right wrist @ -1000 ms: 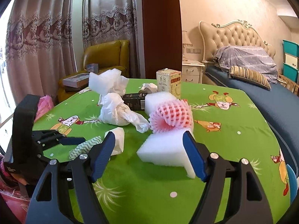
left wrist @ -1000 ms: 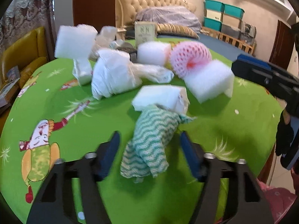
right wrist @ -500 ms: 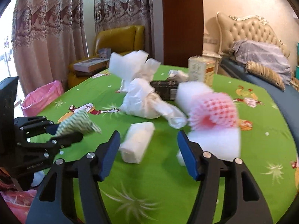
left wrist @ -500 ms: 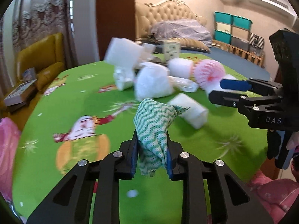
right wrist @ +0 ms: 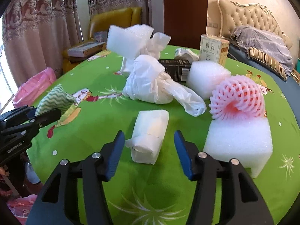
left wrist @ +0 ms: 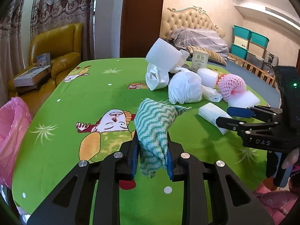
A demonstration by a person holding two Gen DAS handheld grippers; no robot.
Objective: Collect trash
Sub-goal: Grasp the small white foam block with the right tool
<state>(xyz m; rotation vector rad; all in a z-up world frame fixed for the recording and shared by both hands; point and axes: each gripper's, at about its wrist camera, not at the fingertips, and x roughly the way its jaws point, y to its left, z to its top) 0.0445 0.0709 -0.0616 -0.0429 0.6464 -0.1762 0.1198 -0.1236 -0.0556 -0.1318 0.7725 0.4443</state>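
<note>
Moved since a second ago: left hand-held gripper (left wrist: 152, 156) has clamped the green zigzag cloth (left wrist: 153, 125) and lifted it off the table (left wrist: 78, 97).
Left hand-held gripper: pinching the cloth, held above the table.
Right hand-held gripper (right wrist: 149, 150): jaws have just been narrowing, straddling the white wrapped packet (right wrist: 149, 135), pads not yet touching.
Task meaning: one piece collected; pink bin bag (left wrist: 11, 131) waits at left.

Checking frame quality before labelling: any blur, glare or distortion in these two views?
Left wrist view: sharp; fisheye bends the table edge, dark corners; green-white cloth crisp. Right wrist view: mostly sharp, white wrapped packet clear; window at left washed out behind the curtains; same bending.
</note>
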